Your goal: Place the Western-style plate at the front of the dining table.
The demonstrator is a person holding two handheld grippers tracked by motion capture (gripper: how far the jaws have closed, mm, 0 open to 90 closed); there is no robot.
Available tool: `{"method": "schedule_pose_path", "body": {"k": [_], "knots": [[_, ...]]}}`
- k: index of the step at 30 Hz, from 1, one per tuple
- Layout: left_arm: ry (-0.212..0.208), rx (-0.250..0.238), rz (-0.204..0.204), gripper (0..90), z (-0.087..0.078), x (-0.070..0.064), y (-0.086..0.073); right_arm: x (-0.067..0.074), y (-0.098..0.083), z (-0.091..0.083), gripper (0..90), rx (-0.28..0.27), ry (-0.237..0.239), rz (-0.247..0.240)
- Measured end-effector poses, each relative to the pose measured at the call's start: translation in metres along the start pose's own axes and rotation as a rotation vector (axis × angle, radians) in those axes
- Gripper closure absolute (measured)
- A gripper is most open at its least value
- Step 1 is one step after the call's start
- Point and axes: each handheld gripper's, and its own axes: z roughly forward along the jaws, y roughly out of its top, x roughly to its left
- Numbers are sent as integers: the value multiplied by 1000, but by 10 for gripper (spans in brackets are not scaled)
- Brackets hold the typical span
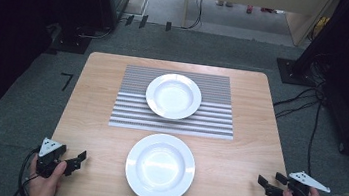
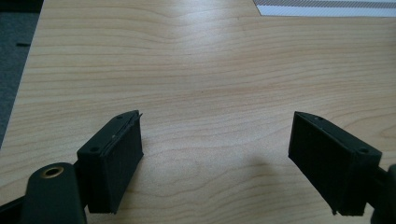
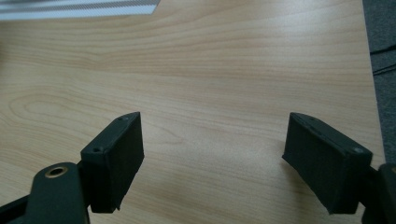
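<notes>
Two white deep plates are on the wooden table (image 1: pixel 97 98). The far plate (image 1: pixel 173 96) rests on a grey striped placemat (image 1: pixel 210 117); the near plate (image 1: pixel 160 167) lies on bare wood close to the front edge. My left gripper (image 1: pixel 78 160) is held over the table's front left corner, well left of the near plate, open and empty. In the left gripper view its jaws (image 2: pixel 215 154) stand wide apart over bare wood. My right gripper (image 1: pixel 268 182) hovers at the front right corner, open and empty, its jaws (image 3: pixel 212 154) spread over bare wood.
The placemat's near edge (image 2: pixel 327 9) shows at the top of the left gripper view, and its corner (image 3: pixel 79 9) at the top of the right gripper view. Grey carpet surrounds the table. Black stands and cables (image 1: pixel 308 102) sit on the floor at both sides.
</notes>
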Motion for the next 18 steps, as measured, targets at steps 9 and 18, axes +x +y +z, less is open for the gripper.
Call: {"method": "schedule_pose_path", "body": {"k": [9, 18], "knots": [[69, 13, 78, 175, 3, -12, -3, 14, 0, 12, 182, 23, -73, -58], [83, 22, 100, 173, 4, -14, -3, 26, -3, 19, 173, 18, -175, -134]]}}
